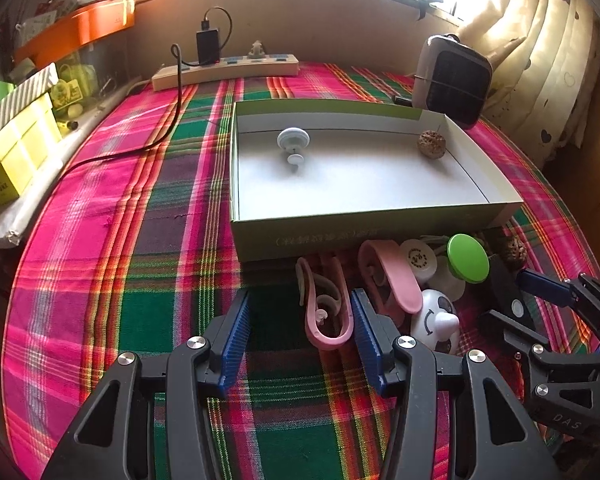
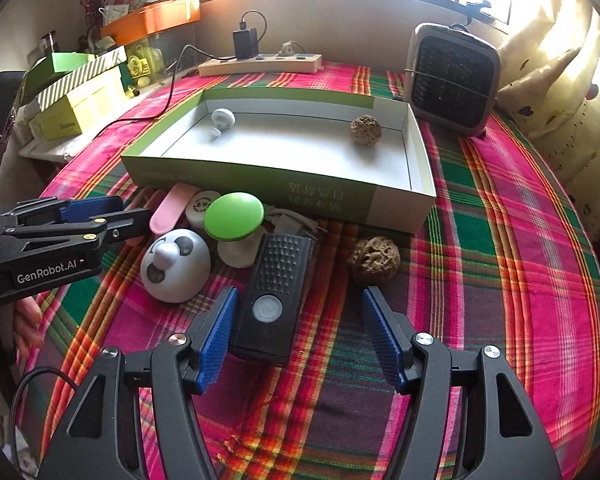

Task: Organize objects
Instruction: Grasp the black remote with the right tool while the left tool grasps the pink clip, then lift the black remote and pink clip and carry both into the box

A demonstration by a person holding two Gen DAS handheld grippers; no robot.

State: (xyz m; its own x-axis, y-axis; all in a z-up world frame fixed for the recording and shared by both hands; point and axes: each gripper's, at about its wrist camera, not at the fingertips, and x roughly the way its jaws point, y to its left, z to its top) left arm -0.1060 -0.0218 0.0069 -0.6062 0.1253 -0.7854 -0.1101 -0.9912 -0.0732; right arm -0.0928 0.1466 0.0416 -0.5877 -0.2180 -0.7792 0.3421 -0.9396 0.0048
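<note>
— Where are the things to sort?

— A shallow green-sided cardboard box (image 2: 400,208) sits on the plaid tablecloth (image 1: 140,280), holding a white suction hook (image 2: 222,120) and a brown walnut (image 2: 365,130). The rest cluster just in front of it.

— And the claws?

— The left gripper (image 1: 300,336) is spread beside a pink plastic clip (image 1: 326,312). The right gripper (image 2: 298,332) is spread, a black rectangular device (image 2: 274,300) between its fingers, unpinched.

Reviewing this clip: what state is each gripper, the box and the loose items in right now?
left gripper: open, holding nothing
right gripper: open, black device between its jaws, not clamped
cardboard box: open-topped, holds a white hook and a walnut
second walnut: outside the box
charger: plugged into power strip
</note>
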